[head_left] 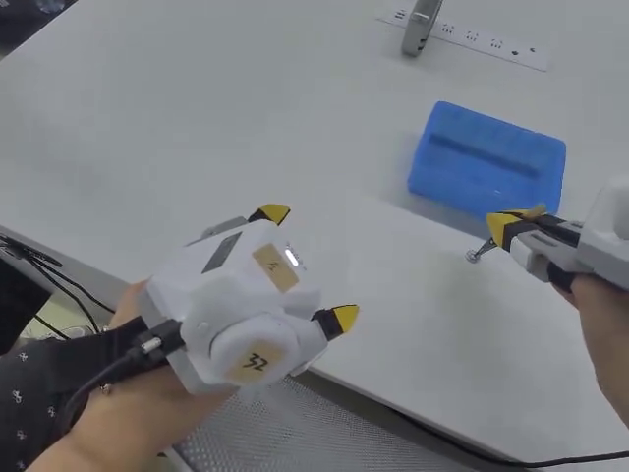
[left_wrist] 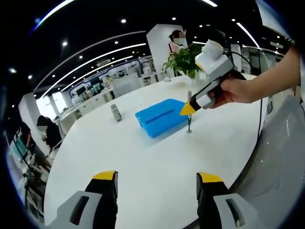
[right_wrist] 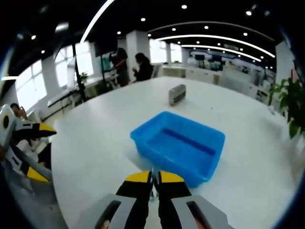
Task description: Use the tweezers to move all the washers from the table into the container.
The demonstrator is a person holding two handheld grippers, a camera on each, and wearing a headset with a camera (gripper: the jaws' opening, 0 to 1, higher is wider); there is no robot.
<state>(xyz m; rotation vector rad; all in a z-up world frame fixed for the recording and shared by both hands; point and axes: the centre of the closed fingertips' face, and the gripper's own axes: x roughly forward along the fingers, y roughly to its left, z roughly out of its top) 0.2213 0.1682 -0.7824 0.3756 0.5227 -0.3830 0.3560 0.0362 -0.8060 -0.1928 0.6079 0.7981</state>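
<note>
The left hand-held gripper (head_left: 307, 264) is held above the near edge of the white counter (head_left: 197, 118), with its two yellow-tipped jaws spread wide and nothing between them; in its own view the same gap is visible (left_wrist: 157, 177). The right hand-held gripper (head_left: 503, 226) is positioned at the right side, with its jaws drawn almost together on the upper end of the tweezers (head_left: 480, 251). The tweezers point down from the jaws, with the tips at or just above the counter surface. It cannot be told whether the tips hold a washer, as the detail is too small. The blue container (head_left: 486, 157) is an open rectangular tray resting on the counter just beyond the tweezers, near but not touching them. A small metal object (head_left: 421, 25) stands upright farther back, beside a white power strip (head_left: 472, 39).
</note>
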